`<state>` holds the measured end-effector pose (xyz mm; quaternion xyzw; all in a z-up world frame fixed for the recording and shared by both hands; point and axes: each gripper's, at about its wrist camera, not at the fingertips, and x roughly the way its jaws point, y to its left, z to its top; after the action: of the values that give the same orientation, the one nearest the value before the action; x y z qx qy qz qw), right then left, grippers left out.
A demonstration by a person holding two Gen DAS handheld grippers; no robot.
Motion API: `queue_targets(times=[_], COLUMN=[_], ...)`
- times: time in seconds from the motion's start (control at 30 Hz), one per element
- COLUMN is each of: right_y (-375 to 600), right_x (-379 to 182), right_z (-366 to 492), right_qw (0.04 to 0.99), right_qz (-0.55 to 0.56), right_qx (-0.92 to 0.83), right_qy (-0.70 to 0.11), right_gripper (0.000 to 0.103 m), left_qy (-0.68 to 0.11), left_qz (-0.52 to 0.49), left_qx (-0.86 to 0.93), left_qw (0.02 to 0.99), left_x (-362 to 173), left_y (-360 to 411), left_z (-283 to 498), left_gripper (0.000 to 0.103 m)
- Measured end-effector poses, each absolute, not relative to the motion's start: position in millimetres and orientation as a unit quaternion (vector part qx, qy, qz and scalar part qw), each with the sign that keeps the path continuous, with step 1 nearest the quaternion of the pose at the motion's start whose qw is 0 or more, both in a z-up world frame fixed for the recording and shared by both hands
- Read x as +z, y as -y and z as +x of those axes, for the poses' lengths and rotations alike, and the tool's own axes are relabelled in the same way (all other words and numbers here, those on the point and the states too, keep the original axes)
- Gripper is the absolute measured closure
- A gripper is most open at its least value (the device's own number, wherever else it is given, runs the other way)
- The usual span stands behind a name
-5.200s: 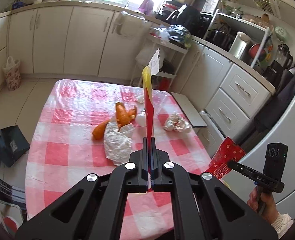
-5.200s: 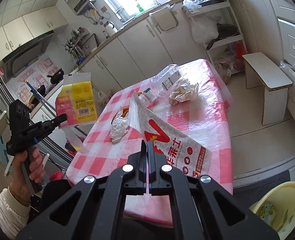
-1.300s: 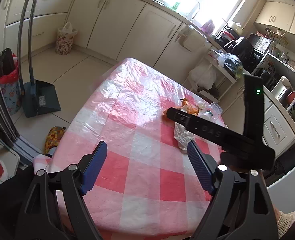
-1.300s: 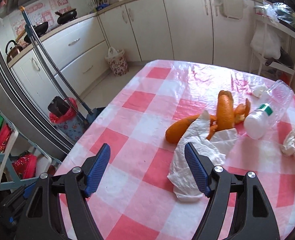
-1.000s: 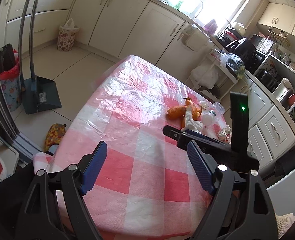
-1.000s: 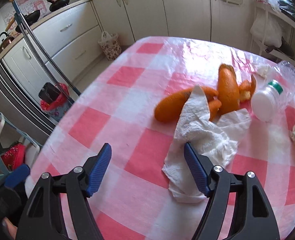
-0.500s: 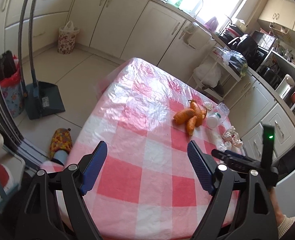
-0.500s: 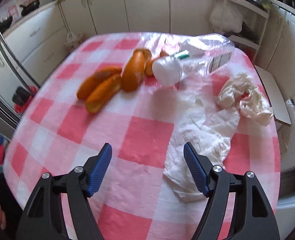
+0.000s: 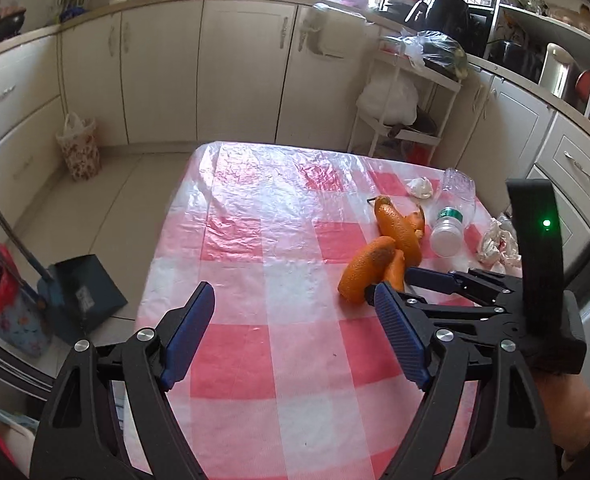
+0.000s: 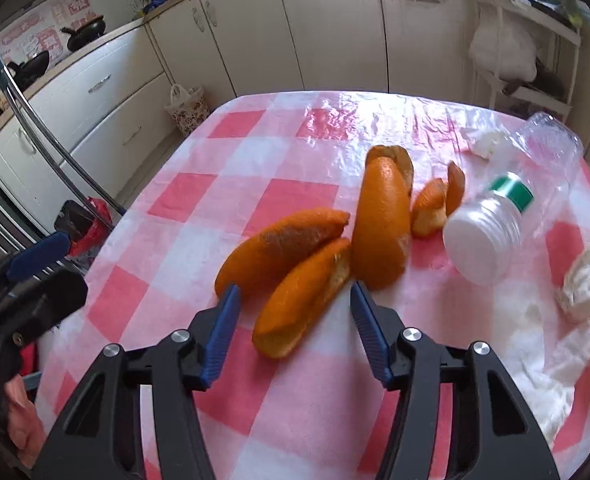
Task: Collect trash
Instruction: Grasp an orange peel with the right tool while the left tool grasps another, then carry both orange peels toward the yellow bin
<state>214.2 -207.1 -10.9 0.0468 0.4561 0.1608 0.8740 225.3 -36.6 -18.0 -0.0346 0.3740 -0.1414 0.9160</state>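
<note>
Checked tablecloth (image 10: 199,208) below us: our right gripper (image 10: 293,334), jaws just narrowing but untouching, straddles the near orange peel (image 10: 303,300), lying lengthwise ahead; left gripper (image 9: 295,340) spread, farther off.

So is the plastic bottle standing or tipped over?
Tipped over: the plastic bottle lies on its side on the table, white cap facing the right-wrist camera.

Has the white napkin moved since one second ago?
Yes. The napkin then covered the peels; now it lies to their right, off them, beside the crumpled paper.
</note>
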Motion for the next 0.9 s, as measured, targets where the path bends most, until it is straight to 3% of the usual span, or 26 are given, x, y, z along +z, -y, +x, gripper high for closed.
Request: queue_targets(times=[0.07,0.13,0.3,0.63,0.8,0.87,0.9], right_y=[213.3,222.8,249.0,266.7,270.2,270.7,271.1], right_x=[-10.3,-9.4,-5.2,4.8,8.9,10.6,11.2], right_z=[212.3,207.7,183.9,144.4,135.7,129.8,127.8], right_qw=[0.873,0.862,0.849,0.847,0.845,0.845,0.845], right_qz=[0.035,0.034,0.045,0.078,0.103,0.109,0.111], right_qx=[0.165,0.181,0.188,0.187,0.189,0.19,0.19], right_qy=[-0.459,-0.472,-0.491,-0.492,-0.489,-0.487,-0.487], right_gripper=[0.073,0.084,0.088,0.088,0.088,0.088,0.088], left_qy=[-0.39,-0.395,-0.397,-0.447,-0.446,-0.448,-0.449], left_qz=[-0.013,0.02,0.086,-0.088,-0.052,-0.031,-0.029], left_qx=[-0.156,-0.174,-0.197,-0.191,-0.166,-0.148,-0.146], left_qw=[0.908,0.902,0.892,0.87,0.878,0.881,0.881], left_x=[-26.8,-33.0,-45.7,-59.7,-61.5,-60.7,-60.0], left_y=[48.4,66.1,111.8,99.3,113.0,121.8,123.2], left_z=[231.9,234.8,256.2,309.0,315.2,319.2,319.9], left_gripper=[0.024,0.024,0.025,0.027,0.03,0.041,0.056])
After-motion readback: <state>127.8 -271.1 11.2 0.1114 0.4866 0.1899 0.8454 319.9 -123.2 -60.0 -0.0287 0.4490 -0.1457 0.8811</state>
